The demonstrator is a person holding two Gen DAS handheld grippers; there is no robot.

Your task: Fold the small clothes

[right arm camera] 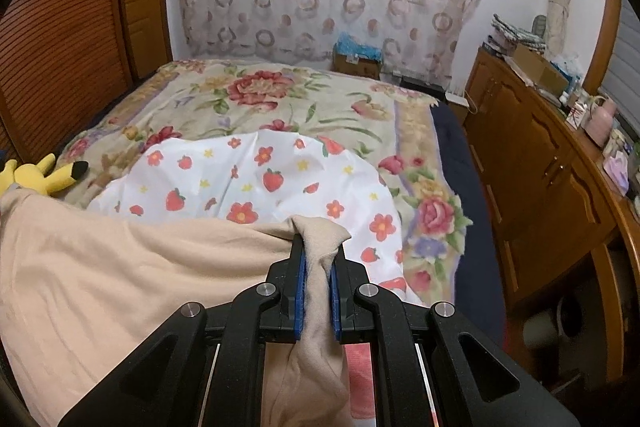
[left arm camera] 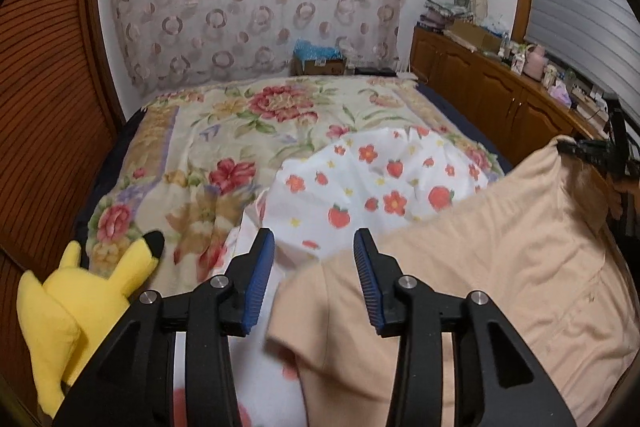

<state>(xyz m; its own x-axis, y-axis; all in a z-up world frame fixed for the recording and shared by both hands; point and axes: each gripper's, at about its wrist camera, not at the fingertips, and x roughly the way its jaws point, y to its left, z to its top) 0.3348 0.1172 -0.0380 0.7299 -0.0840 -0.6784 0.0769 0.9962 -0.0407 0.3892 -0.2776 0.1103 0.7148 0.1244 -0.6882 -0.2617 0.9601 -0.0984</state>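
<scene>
Our right tool (right arm camera: 318, 263) grips the shirt's (right arm camera: 120, 267) corner, lifting it off the bed (right arm camera: 280, 99); our left tool (left arm camera: 314, 267), lower centre, gapes over a sleeve (left arm camera: 304, 331).

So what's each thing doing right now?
Left gripper: open, over the shirt's sleeve.
Right gripper: shut on the peach shirt.
Peach shirt: lifted at one end, draped.
Strawberry sheet: spread out, wrinkled.
Pikachu plush: lying on the floral blanket.

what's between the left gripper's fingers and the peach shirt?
Nothing. In the left wrist view the open left gripper hovers over the peach shirt, whose sleeve lies under the gap, unpinched.
</scene>
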